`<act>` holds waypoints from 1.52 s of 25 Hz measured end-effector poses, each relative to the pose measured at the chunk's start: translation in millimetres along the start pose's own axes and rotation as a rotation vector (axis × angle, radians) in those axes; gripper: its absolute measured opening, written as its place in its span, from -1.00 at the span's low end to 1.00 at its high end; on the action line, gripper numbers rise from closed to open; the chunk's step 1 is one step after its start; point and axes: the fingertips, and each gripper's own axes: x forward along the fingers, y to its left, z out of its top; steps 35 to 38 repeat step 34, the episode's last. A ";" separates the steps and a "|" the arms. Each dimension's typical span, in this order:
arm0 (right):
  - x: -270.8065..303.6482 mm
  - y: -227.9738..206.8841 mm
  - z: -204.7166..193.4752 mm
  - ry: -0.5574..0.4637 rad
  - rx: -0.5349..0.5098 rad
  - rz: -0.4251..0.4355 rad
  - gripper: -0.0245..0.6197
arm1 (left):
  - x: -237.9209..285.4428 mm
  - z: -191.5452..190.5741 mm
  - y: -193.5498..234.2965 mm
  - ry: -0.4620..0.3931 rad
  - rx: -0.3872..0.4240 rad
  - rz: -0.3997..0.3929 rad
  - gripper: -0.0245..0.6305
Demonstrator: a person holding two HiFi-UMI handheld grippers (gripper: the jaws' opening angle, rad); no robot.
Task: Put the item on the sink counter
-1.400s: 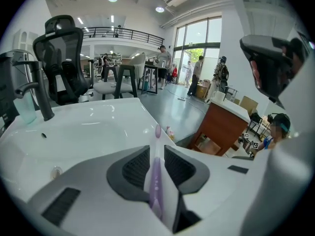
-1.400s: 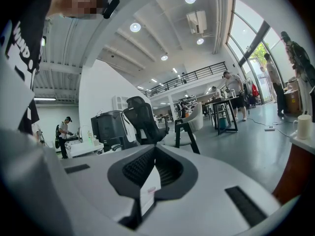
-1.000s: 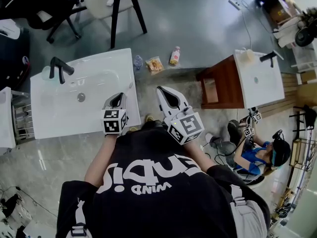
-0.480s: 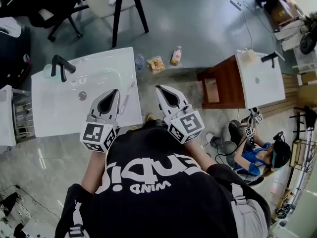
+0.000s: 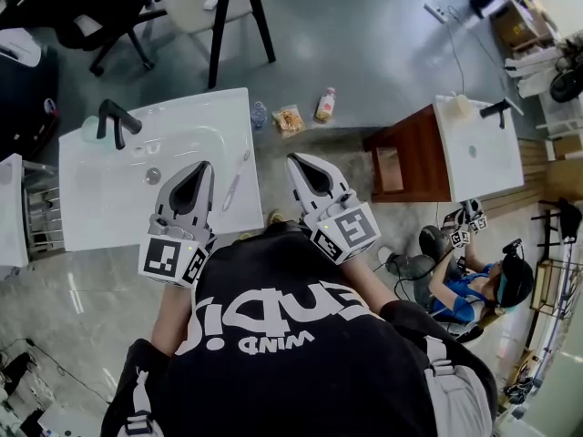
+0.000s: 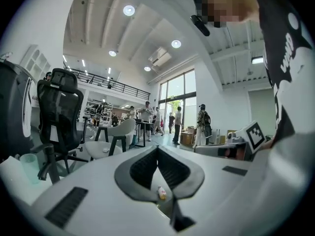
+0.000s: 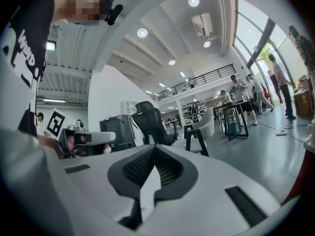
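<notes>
The white sink counter (image 5: 109, 217) with a black faucet (image 5: 114, 121) fills the left of the head view. A slim white toothbrush-like item (image 5: 234, 182) lies free on the counter's right part. My left gripper (image 5: 202, 165) hovers over the counter just left of that item, jaws shut and empty. My right gripper (image 5: 294, 160) hangs off the counter's right edge above the floor, also shut and empty. In the left gripper view the left gripper (image 6: 157, 149) has its tips together, and so does the right gripper (image 7: 155, 147) in its own view.
On the floor behind the counter lie a small bottle (image 5: 258, 114), a snack packet (image 5: 289, 118) and a pink-yellow bottle (image 5: 323, 103). A wooden cabinet (image 5: 401, 157) with a second sink stands right. A black stool (image 5: 241, 16) stands behind, and a person (image 5: 474, 280) sits at the right.
The slim white item now lies uncovered on the counter. My left gripper has drawn left and back towards the person's body. The right gripper has hardly moved.
</notes>
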 end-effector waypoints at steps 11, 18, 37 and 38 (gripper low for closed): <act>2.3 7.0 4.5 -0.016 -0.030 0.014 -0.87 | 7.9 -6.5 -4.7 -0.001 -0.002 -0.017 -0.86; 3.4 8.1 2.2 -0.019 -0.024 0.021 -0.87 | 9.6 -12.3 -6.5 0.015 -0.006 -0.018 -0.86; 0.6 10.3 -5.3 -0.002 -0.017 0.022 -0.87 | 8.3 -22.7 -9.1 0.040 -0.024 -0.018 -0.86; 0.6 10.3 -5.3 -0.002 -0.017 0.022 -0.87 | 8.3 -22.7 -9.1 0.040 -0.024 -0.018 -0.86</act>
